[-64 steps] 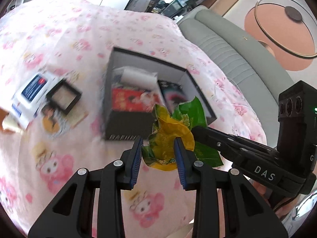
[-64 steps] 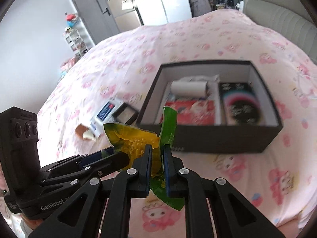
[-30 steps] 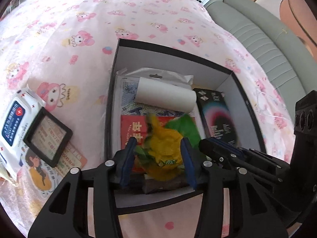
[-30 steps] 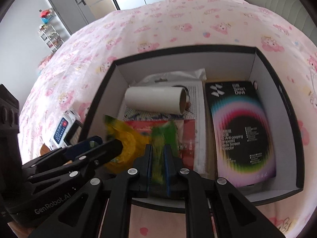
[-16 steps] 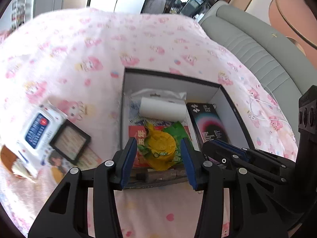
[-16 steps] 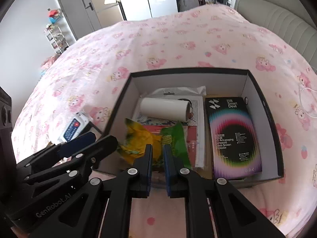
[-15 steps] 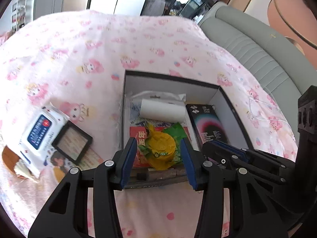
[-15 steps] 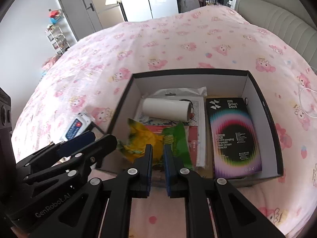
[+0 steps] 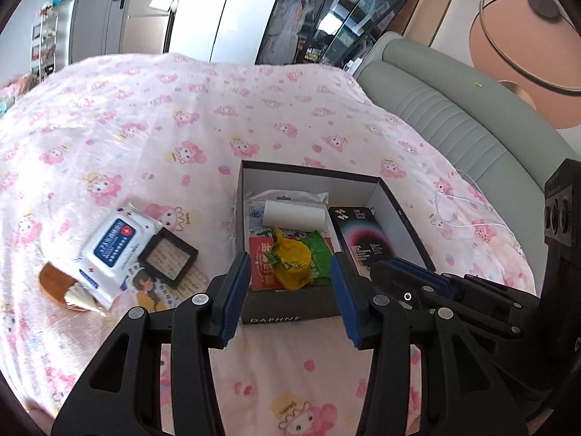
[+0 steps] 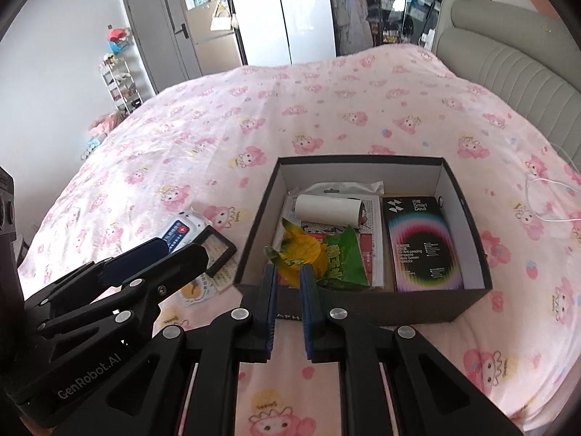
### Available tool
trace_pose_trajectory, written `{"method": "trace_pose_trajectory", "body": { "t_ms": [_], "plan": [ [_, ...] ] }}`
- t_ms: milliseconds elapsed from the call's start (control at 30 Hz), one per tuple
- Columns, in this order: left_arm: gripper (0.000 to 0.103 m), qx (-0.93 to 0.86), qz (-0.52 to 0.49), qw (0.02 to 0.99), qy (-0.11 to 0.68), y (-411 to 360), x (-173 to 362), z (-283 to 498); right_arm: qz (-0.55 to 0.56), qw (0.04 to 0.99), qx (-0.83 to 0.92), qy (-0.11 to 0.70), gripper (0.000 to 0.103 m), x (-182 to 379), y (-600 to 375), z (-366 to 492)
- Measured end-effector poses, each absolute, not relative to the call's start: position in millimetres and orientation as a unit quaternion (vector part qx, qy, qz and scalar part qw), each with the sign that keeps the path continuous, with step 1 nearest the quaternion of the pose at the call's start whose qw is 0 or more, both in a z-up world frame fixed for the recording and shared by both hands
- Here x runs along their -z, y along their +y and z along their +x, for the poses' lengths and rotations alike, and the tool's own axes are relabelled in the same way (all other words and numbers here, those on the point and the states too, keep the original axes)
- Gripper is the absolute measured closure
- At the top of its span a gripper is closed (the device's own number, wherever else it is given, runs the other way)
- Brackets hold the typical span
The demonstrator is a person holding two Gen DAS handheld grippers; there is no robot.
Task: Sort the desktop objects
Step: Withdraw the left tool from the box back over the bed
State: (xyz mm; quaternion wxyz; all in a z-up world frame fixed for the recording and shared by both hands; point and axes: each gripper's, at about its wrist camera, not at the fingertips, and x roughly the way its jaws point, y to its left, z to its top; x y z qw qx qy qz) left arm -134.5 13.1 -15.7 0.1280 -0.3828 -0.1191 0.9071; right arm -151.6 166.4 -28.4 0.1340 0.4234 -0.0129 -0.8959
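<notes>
Both jaws now hold nothing: left gripper (image 9: 290,292) spread wide, right gripper (image 10: 288,303) parted narrowly. Snack packet (image 9: 295,262), pinched by my right jaws a second ago, lies released in the box (image 9: 287,309) just ahead. Wipes pack (image 9: 114,245) remains on bed, left of jaws.

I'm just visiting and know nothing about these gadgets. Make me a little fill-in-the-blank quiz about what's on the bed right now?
1. The yellow-and-green snack bag lies inside the dark ____, below the white roll.
2. The wet-wipes pack lies on the pink ____, outside the container.
3. The left gripper has its jaws standing wide ____, holding nothing.
4. The black Smart Devil package sits at the ____ side of the container, seen from the right wrist camera.

Missing words: box; bedsheet; open; right
</notes>
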Motion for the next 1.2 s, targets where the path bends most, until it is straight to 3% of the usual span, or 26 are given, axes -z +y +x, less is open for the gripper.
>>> {"method": "trace_pose_trajectory", "body": {
  "t_ms": [667, 1200],
  "plan": [
    [0.056, -0.921, -0.37, 0.095, -0.078, -0.2, -0.7, -37.9, 0.397, 0.144, 0.907, -0.016, 0.093, 15.4, 149.3, -63.4],
    [0.056, -0.922, -0.368, 0.073, -0.092, -28.2, 2.8, -16.8, 0.389, 0.162, 0.907, 0.012, 0.093, 14.9, 121.8, -41.8]
  ]
}}
